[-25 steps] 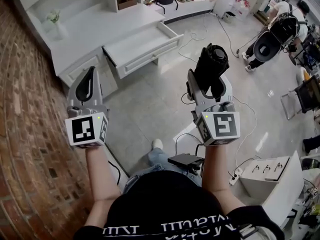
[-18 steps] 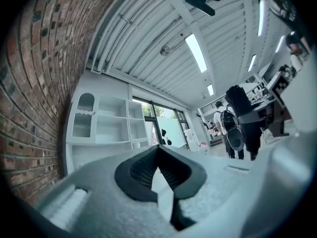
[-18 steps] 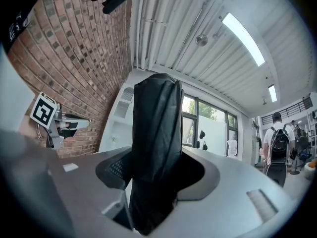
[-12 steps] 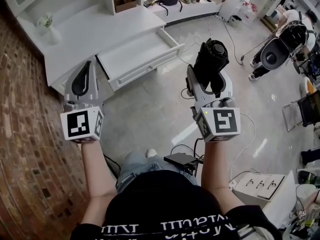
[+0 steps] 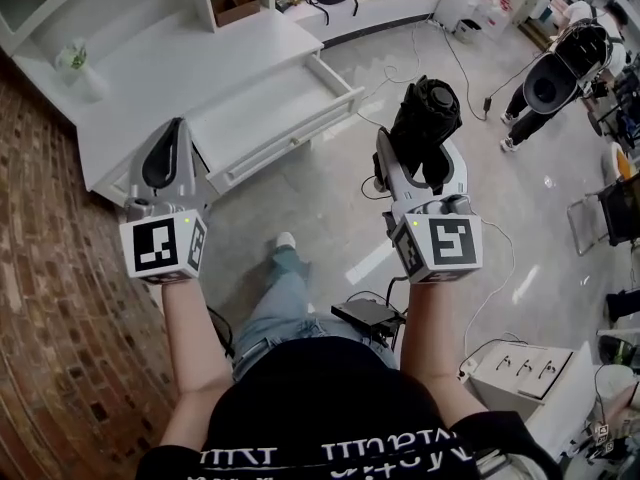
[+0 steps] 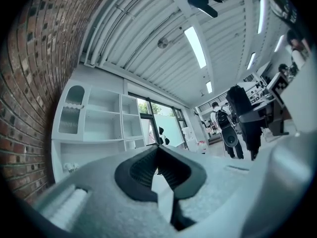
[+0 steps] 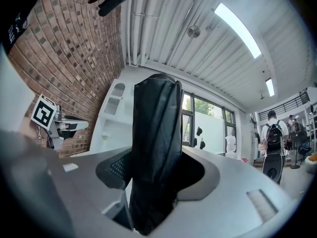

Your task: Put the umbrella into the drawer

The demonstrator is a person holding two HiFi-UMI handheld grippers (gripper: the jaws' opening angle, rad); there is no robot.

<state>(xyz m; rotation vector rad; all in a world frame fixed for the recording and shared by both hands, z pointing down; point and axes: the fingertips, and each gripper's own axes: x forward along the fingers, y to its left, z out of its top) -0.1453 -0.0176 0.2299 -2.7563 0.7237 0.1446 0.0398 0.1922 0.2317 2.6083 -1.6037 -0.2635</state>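
A folded black umbrella (image 5: 426, 123) stands upright in my right gripper (image 5: 421, 160), whose jaws are shut on its lower part. In the right gripper view the umbrella (image 7: 156, 133) fills the gap between the jaws and hides the pads. My left gripper (image 5: 167, 164) is held at the left, shut, with nothing in it; its tips meet in the left gripper view (image 6: 158, 150). The open white drawer (image 5: 293, 140) sticks out of the white cabinet (image 5: 170, 63) ahead, between and beyond the two grippers. Its inside looks bare.
A brick wall (image 5: 45, 298) runs along the left. A small vase (image 5: 76, 68) stands on the cabinet top, a brown box (image 5: 236, 2) in the shelf behind. Cables and a black box (image 5: 368, 316) lie on the floor. A person with a backpack (image 5: 562, 73) stands far right.
Both grippers and the person have moved forward toward the cabinet, one foot stepping ahead. The drawer now lies closer. The grip on the umbrella is unchanged.
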